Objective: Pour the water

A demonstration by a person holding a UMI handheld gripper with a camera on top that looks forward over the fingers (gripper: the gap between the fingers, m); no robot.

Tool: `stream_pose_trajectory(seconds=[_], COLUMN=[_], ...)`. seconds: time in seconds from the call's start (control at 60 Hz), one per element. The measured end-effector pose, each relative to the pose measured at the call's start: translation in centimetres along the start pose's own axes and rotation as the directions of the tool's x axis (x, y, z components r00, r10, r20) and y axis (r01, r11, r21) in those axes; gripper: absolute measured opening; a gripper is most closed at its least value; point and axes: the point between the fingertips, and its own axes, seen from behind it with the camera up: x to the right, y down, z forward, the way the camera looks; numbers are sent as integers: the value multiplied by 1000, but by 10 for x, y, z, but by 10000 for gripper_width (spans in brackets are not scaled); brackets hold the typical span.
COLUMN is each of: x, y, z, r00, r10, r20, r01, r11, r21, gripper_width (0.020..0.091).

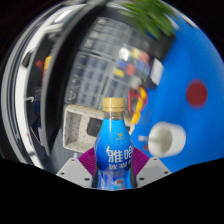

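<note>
My tongs (112, 172) are clamped on a blue bottle (114, 150) with a yellow cap. It stands upright between the pads (143, 160). A white cup (167, 140) sits just right of it.

**A:** ok so what's sitting around in the background here?

**B:** a grey box (84, 127) is sitting on the dark surface, tilted a bit. A big blue panel (190, 70) with a red dot (197, 94) on it is filling one side.

**A:** and further back?

**B:** green leaves (155, 14) are poking in up top, and some colourful clutter (130, 72) is lying beyond the box, too small to tell.
</note>
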Motion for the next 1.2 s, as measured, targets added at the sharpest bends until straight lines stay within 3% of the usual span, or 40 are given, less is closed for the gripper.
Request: stream_pose_trajectory(seconds=[0.167, 0.317, 0.45, 0.6, 0.933, 0.95, 0.983, 1.2], x=[-22, -20, 19, 69, 145, 150, 144, 145], y=[-95, -155, -190, -206, -200, -197, -197, -199], z=[-33, -54, -56, -40, 1, 1, -2, -3], r00=[905, 789, 654, 529, 378, 370, 364, 365], r10=[-419, -598, -710, -785, -868, -873, -876, -868], r20=[-76, -141, -262, -324, -322, -319, -315, -336], r01=[425, 608, 757, 847, 920, 922, 929, 929], r11=[880, 726, 609, 512, 390, 386, 364, 362], r21=[214, 323, 237, 143, 29, 14, 60, 74], gripper_width=[447, 445, 442, 456, 454, 492, 464, 520])
